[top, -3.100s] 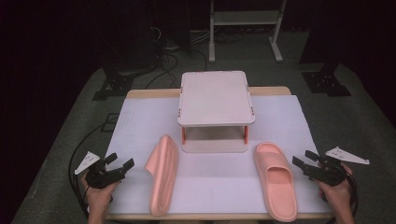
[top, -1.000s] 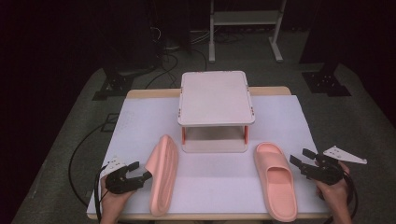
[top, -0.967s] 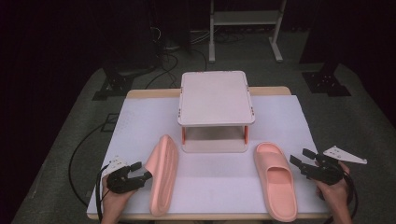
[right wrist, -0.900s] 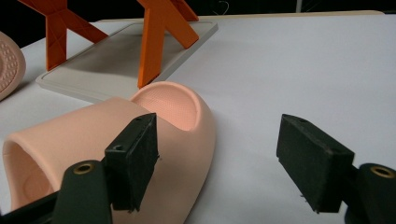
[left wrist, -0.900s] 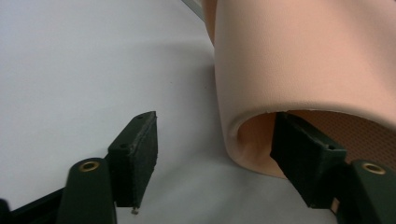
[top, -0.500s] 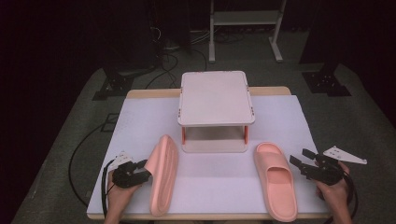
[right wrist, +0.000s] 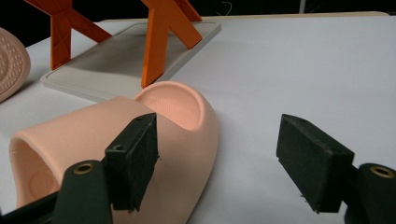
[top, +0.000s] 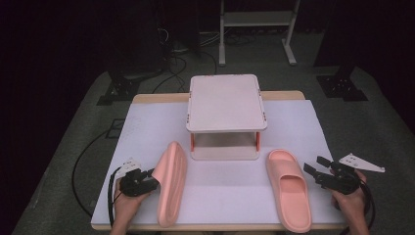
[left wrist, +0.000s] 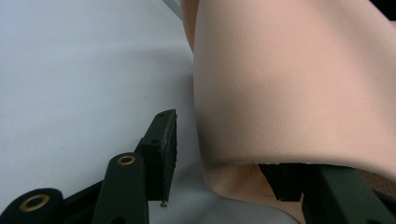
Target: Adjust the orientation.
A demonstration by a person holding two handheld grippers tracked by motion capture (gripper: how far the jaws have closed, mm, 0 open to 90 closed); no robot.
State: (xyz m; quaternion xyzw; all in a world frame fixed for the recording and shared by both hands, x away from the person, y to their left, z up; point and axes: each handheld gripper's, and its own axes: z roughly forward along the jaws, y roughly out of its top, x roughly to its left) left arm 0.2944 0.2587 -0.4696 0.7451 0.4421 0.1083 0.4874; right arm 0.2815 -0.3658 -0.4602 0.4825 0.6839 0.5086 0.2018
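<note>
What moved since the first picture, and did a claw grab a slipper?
The left claw slid in from the table's left edge to the tipped-up left slipper; its jaws now straddle the slipper's edge, open, not yet clamped. The right claw, the flat right slipper and the little shelf stayed put.

Two-tier rack [top: 226, 105] stands mid-table; one slipper [top: 171, 183] lies front-left, another slipper [top: 288, 188] front-right.
</note>
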